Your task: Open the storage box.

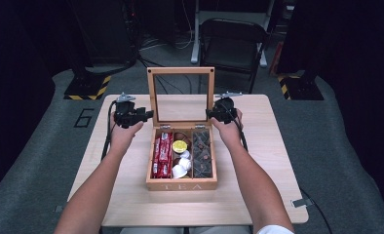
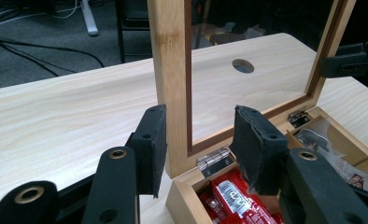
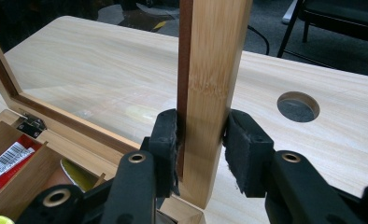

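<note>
Lid (image 1: pixel 181 71) of tea box (image 1: pixel 182 185) is standing upright on table (image 1: pixel 273 161); right tongs (image 3: pixel 201 154) are pinching its frame (left tongs (image 2: pixel 198 144) are straddling it, spread).

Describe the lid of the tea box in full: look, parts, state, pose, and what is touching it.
The lid is a light wooden frame with a darker inner trim around a clear pane, joined to the tea box by small metal hinges along its rear edge. It stands open, roughly upright. The right gripper has its jaws closed on the lid's right rail. The left gripper straddles the left rail with jaws apart; one pad sits near the wood, the other clearly off it.
</note>
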Demonstrator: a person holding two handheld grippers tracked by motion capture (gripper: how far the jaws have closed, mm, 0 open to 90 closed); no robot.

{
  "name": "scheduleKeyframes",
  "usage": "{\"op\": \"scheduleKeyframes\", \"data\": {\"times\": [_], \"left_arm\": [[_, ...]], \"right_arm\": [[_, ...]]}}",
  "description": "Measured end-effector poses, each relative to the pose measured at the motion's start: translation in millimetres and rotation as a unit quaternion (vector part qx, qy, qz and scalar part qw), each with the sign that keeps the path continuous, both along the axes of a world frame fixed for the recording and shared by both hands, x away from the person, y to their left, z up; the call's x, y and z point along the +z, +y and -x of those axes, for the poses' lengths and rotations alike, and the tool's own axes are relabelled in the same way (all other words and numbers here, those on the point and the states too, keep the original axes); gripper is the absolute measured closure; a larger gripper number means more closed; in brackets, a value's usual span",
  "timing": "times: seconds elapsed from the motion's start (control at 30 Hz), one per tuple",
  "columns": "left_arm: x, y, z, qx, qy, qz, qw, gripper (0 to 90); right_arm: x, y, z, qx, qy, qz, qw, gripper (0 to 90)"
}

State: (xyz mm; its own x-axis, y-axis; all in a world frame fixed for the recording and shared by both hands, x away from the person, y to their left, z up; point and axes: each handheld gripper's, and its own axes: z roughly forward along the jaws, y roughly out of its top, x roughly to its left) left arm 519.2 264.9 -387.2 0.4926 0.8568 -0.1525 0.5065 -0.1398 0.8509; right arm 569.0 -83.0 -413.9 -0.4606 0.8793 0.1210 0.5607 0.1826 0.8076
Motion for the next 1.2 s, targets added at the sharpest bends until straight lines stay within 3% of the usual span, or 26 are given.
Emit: {"op": "scheduleKeyframes", "data": {"times": [0.3,0.53,0.9,1.2], "left_arm": [[-0.1,5.1,1.9,0.008,0.0,0.004,1.0,54.5],[1.2,9.5,4.4,0.012,0.0,0.006,0.9999,54.4],[7.6,15.8,9.3,0.013,-0.003,0.009,0.9999,54.2],[13.5,21.4,17.6,0.014,-0.008,0.013,0.9998,54.0]], "right_arm": [[-1.2,-1.8,2.9,0.003,0.002,-0.009,0.9999,53.4],[5.7,-9.1,12.3,0.0,-0.014,-0.002,0.9999,46.4],[22.2,-14.4,31.6,0.033,-0.025,0.004,0.9991,44.9],[31.9,-4.5,54.3,0.071,-0.045,0.002,0.9965,43.1]]}}
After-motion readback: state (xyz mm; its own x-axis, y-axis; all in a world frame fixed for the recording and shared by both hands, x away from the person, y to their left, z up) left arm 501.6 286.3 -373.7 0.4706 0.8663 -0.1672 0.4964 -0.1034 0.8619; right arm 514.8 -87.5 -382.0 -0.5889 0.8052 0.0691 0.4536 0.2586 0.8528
